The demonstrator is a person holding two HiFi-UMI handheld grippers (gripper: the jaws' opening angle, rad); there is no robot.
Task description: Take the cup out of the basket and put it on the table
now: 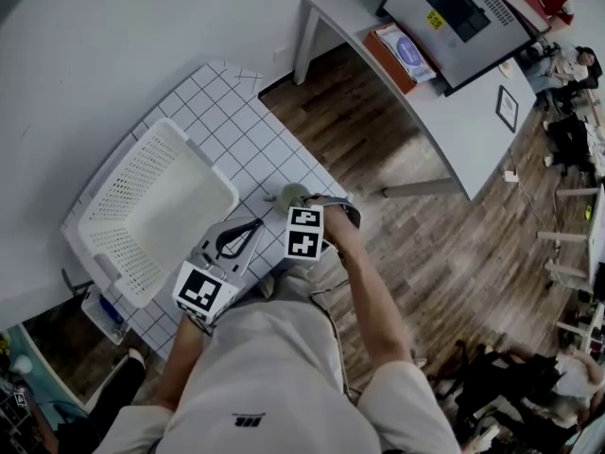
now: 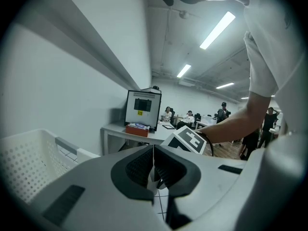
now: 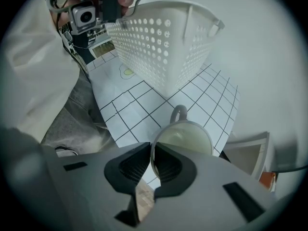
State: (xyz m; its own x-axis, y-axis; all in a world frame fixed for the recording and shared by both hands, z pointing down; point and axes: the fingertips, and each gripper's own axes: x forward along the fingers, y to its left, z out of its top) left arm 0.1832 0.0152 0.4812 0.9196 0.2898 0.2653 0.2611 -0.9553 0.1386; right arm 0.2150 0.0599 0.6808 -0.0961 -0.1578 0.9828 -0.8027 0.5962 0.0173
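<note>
A pale green cup [image 1: 291, 195] is at the right edge of the white gridded table [image 1: 255, 130], outside the white perforated basket [image 1: 203, 164]. My right gripper [image 1: 296, 206] is shut on the cup's rim. In the right gripper view the cup [image 3: 185, 136] opens toward the camera with its handle pointing away, and the jaws of my right gripper [image 3: 152, 160] pinch its near wall. I cannot tell whether the cup touches the table [image 3: 139, 105]. My left gripper [image 1: 251, 227] is at the basket's near corner. In its own view my left gripper [image 2: 153, 170] is shut on nothing.
The basket [image 3: 163, 47] looks empty and takes up the table's left half; its wall [image 2: 29, 162] is just left of my left gripper. A grey desk [image 1: 444, 112] with a monitor [image 1: 454, 8] and an orange box [image 1: 402, 55] stands beyond, across wooden floor. People sit at the far right.
</note>
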